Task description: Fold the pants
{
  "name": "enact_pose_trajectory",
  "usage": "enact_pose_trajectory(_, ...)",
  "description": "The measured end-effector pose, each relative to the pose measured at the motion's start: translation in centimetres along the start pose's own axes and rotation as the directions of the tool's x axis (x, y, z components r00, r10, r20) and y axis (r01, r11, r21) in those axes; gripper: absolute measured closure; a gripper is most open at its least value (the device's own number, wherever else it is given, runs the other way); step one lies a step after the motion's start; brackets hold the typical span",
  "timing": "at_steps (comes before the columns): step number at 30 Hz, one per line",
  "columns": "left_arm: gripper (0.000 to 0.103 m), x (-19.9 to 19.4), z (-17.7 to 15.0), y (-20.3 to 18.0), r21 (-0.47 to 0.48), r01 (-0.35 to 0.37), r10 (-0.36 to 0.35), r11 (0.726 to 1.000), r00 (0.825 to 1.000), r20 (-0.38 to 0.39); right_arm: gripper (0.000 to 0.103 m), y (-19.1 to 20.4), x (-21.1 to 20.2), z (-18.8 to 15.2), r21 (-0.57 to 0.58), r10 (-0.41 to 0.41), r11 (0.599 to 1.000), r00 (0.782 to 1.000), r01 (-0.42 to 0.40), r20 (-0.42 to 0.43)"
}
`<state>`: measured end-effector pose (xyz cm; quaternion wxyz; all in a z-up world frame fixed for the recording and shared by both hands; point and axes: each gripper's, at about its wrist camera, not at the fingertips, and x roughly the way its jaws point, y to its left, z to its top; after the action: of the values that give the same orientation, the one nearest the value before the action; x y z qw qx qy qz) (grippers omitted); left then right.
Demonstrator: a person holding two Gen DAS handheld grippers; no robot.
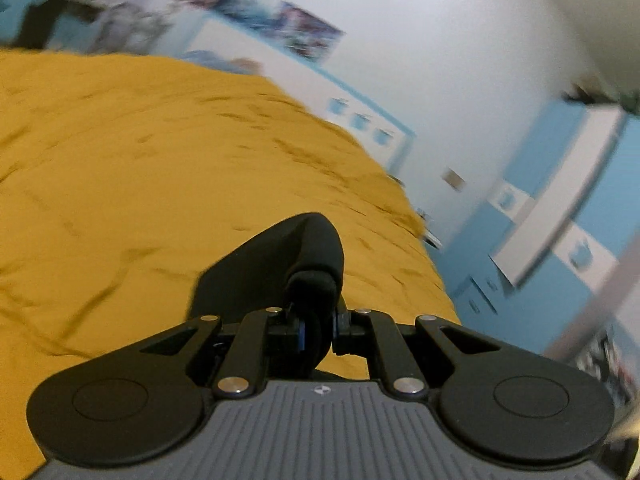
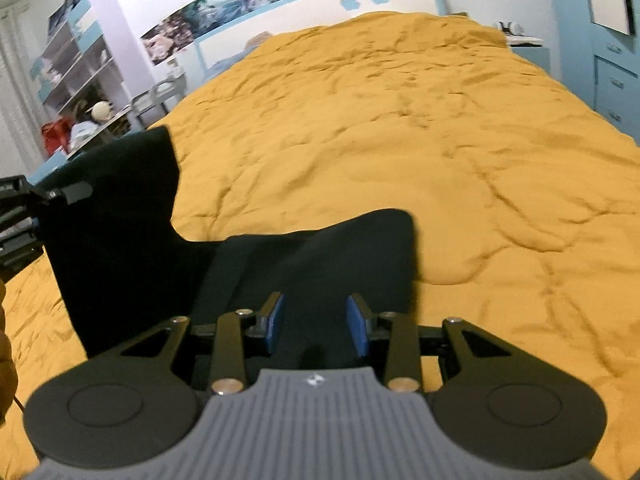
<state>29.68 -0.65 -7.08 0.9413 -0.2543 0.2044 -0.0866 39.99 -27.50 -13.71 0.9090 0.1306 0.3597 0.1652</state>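
The black pants point(image 2: 132, 248) hang and drape over the near end of a bed with a mustard yellow cover point(image 2: 400, 128). My left gripper point(image 1: 318, 330) is shut on a bunched edge of the pants point(image 1: 296, 264) and holds it up above the cover. The left gripper also shows at the left edge of the right wrist view point(image 2: 24, 208), holding up one corner. My right gripper point(image 2: 316, 326) has its jaws apart, with the blue pads point(image 2: 357, 330) on either side of pants cloth that lies between them.
A white and blue headboard point(image 2: 320, 4) stands at the far end of the bed. Shelves with clutter point(image 2: 76, 80) stand at the left. Blue drawers point(image 2: 612, 80) stand at the right. Posters hang on the wall point(image 2: 224, 4).
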Motion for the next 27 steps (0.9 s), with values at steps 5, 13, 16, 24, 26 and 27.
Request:
enact_pose_trajectory(5,0.092,2.2,-2.6,-5.0,0.103,0.051,-0.045,0.993,0.997,-0.060,0.071,-2.3,-2.0,0.6,0.041,-0.017,0.999,1.000,0.016,0.018)
enact_pose_trajectory(13,0.092,4.6,-6.3,-10.0,0.202,0.091,-0.063,0.975,0.988,-0.138,0.071,-5.9,-4.3,0.6,0.124,-0.060,0.991,0.998,0.057,0.023)
enact_pose_trajectory(16,0.090,6.3,-8.2,-11.1,0.286,0.062,0.001,0.956,0.977,-0.214,0.071,-7.4,-4.9,0.7,0.166,-0.077,0.984,0.997,0.071,0.028)
enact_pose_trajectory(24,0.061,5.4,-12.1,-10.6,0.437,0.184,0.019,0.881,0.907,-0.421,0.070,-8.4,-5.0,0.9,0.195,-0.087,0.978,0.996,0.081,0.019)
enact_pose_trajectory(26,0.059,3.8,-11.1,-9.3,0.395,0.211,-0.017,0.894,0.898,-0.440,0.070,-8.2,-4.6,0.9,0.194,-0.069,0.979,0.998,0.066,0.009)
enact_pose_trajectory(27,0.059,3.0,-10.6,-8.6,0.381,0.214,-0.027,0.899,0.898,-0.438,0.070,-8.1,-4.4,1.0,0.194,-0.059,0.979,0.998,0.057,0.004)
